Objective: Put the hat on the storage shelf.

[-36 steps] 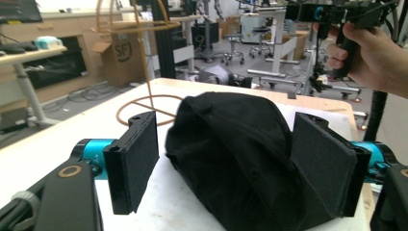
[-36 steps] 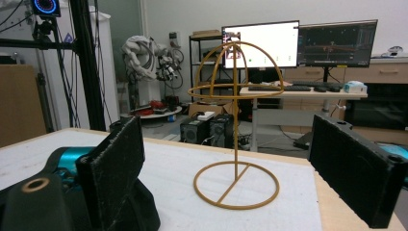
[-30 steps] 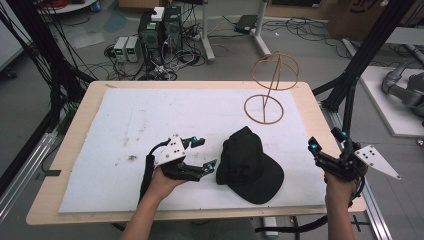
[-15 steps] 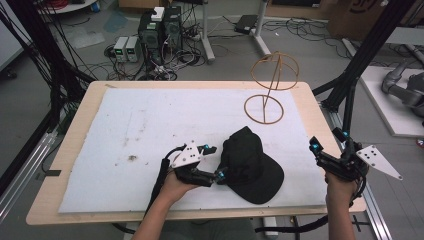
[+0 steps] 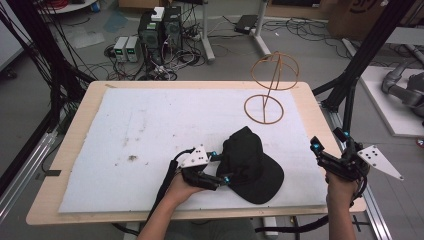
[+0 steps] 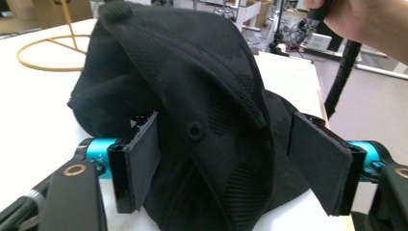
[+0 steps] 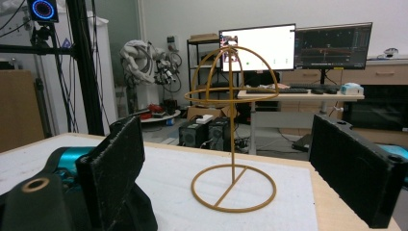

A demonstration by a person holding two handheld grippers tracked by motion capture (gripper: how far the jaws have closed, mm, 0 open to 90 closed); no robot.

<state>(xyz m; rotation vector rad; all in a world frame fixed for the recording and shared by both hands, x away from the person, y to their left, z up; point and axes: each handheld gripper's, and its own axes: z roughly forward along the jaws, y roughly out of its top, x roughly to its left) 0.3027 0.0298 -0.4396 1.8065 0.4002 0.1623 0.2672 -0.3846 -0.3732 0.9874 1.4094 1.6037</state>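
A black cap [image 5: 252, 162] lies crumpled on the white mat, near the table's front right. My left gripper [image 5: 221, 166] is at the cap's left edge, open. In the left gripper view the cap's crown [image 6: 202, 96] bulges between the two spread pads [image 6: 144, 154], which do not clamp it. My right gripper [image 5: 327, 140] hovers open off the table's right edge, apart from the cap. In the right gripper view its open gripper [image 7: 238, 166] frames the wire hat stand [image 7: 232, 125], and a corner of the cap [image 7: 140, 214] shows at lower left.
The golden wire hat stand [image 5: 270, 90] stands upright at the back right of the mat [image 5: 150, 130], behind the cap; its ring base [image 6: 43, 53] shows in the left gripper view. Black frame posts [image 5: 350, 85] rise at the table's right. Computers and cables lie on the floor beyond.
My left gripper has slid right across the mat until its open jaws straddle the cap's side. The right gripper has barely moved. The cap and stand stay put.
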